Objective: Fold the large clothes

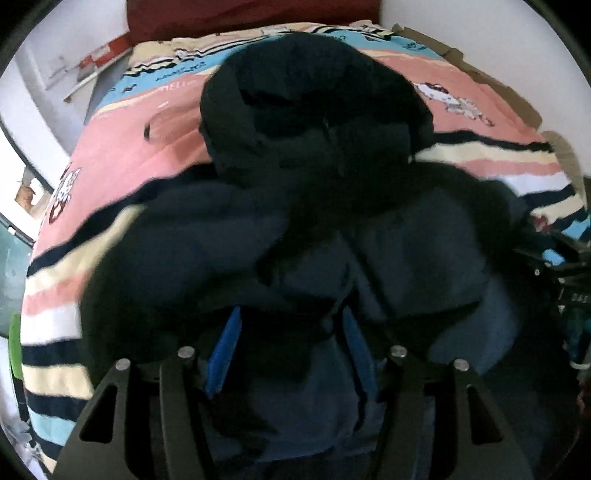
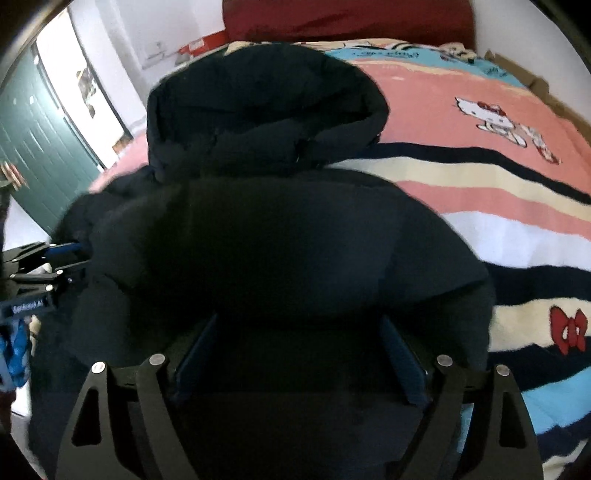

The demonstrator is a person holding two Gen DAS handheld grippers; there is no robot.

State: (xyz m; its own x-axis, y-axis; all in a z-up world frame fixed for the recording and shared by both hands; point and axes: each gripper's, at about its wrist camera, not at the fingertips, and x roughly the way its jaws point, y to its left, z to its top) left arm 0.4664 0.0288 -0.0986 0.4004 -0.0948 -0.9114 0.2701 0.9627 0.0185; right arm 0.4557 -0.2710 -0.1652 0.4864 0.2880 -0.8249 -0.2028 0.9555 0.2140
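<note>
A large dark navy hooded jacket [image 1: 314, 206] lies bunched on the striped bedspread, its hood [image 1: 314, 85] toward the headboard. In the right wrist view the jacket [image 2: 280, 240] fills the middle, hood [image 2: 258, 96] at the far end. My left gripper [image 1: 291, 321] has its blue pads [image 1: 225, 347] spread apart with jacket fabric lying between them; the pads do not press it. My right gripper [image 2: 299, 332] is wide open, its blue pads [image 2: 402, 362] on either side of a thick fold of the jacket. The left gripper also shows in the right wrist view [image 2: 55, 258] at the jacket's left edge.
The bed carries a pink, cream, navy and blue striped cartoon-cat bedspread [image 2: 480, 192]. A dark red headboard [image 2: 351, 18] stands at the far end. A green door [image 2: 40, 155] and white wall are to the left. The bed's right half is bare bedspread.
</note>
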